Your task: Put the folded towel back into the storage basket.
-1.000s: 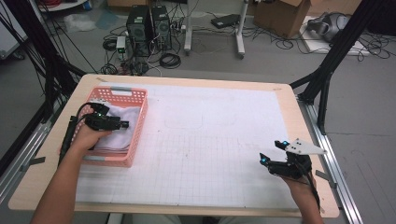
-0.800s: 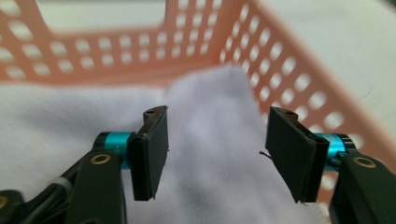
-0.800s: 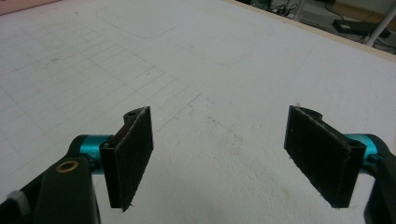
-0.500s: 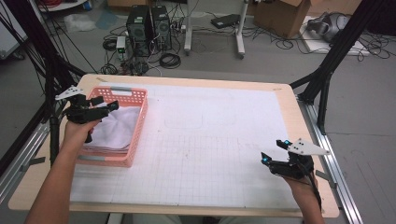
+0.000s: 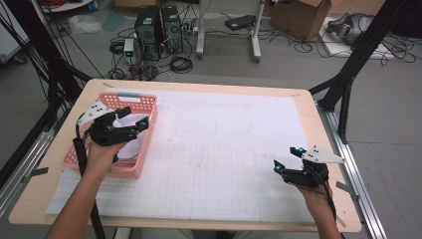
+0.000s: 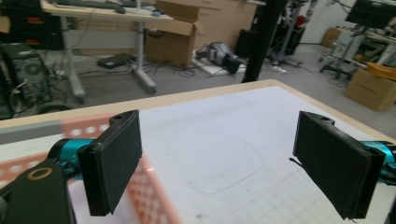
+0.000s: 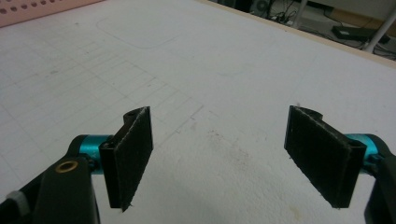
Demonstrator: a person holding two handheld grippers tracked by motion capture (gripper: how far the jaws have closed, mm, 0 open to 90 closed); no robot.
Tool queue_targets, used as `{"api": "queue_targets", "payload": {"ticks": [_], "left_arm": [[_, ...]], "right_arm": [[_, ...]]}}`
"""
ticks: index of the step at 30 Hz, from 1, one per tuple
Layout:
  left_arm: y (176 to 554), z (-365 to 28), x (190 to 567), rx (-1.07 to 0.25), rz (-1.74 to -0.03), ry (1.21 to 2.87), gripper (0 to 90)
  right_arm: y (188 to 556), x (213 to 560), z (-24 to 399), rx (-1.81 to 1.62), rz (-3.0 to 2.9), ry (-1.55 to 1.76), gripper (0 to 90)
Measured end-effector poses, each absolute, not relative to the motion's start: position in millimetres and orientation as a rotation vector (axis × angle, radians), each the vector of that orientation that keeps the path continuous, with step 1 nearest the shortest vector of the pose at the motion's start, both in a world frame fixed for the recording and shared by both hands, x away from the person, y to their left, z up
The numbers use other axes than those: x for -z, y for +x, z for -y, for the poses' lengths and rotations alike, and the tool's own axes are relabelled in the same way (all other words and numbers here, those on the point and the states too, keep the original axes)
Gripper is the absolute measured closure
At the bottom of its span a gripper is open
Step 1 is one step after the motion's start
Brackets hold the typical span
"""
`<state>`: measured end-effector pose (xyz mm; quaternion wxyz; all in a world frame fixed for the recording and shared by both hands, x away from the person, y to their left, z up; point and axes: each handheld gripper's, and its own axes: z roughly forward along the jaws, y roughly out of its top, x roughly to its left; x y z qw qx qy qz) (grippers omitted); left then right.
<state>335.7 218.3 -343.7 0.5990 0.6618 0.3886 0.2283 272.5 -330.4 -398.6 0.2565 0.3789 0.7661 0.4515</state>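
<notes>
White cloth [image 5: 128, 144] lies bunched in the pink basket [image 5: 149, 107] at the desk's left edge, partly under the left gripper [image 5: 133, 127]. We read the step as cloth dropped in, hand pulling off. Left fingers [image 6: 112, 165] have just been opening; they stand wide with nothing between them, hovering over the basket's right wall. Right gripper [image 5: 288, 158] sits low near the desk's right front, fingers [image 7: 133, 154] wide apart, empty, over bare paper.

Risks, as we judge: the left cable [image 5: 79, 149] trails by the basket and could snag its rim and drag the light basket; a cloth fold could catch a pad and lift out; the cloth may spring over the low wall.

Materials: basket is perforated plastic, rectangular, thin-walled. Cloth is soft, crumpled. Pads are matte black and flat. Desk [image 5: 318, 129] is pale wood under a white gridded sheet [image 5: 224, 149].
</notes>
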Motion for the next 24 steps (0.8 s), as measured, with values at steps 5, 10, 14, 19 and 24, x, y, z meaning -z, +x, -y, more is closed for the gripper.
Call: {"api": "queue_targets", "payload": {"ticks": [5,10,14,19,24], "left_arm": [[327,-188,343,-0.498,-0.832,1.562,16.1],[317,-156,348,-0.469,-0.755,1.592,16.9],[311,-134,358,-0.455,-0.715,1.616,17.0],[305,-110,373,-0.439,-0.679,1.645,17.2],[299,-97,387,-0.411,-0.659,1.649,17.2]], "right_arm": [[273,399,328,-1.231,-2.085,1.027,22.7],[273,399,331,-1.252,-2.068,1.056,22.1],[273,400,335,-1.269,-2.052,1.066,21.9],[271,406,336,-1.283,-2.046,1.072,21.9],[268,409,337,-1.284,-2.039,1.081,21.9]]}}
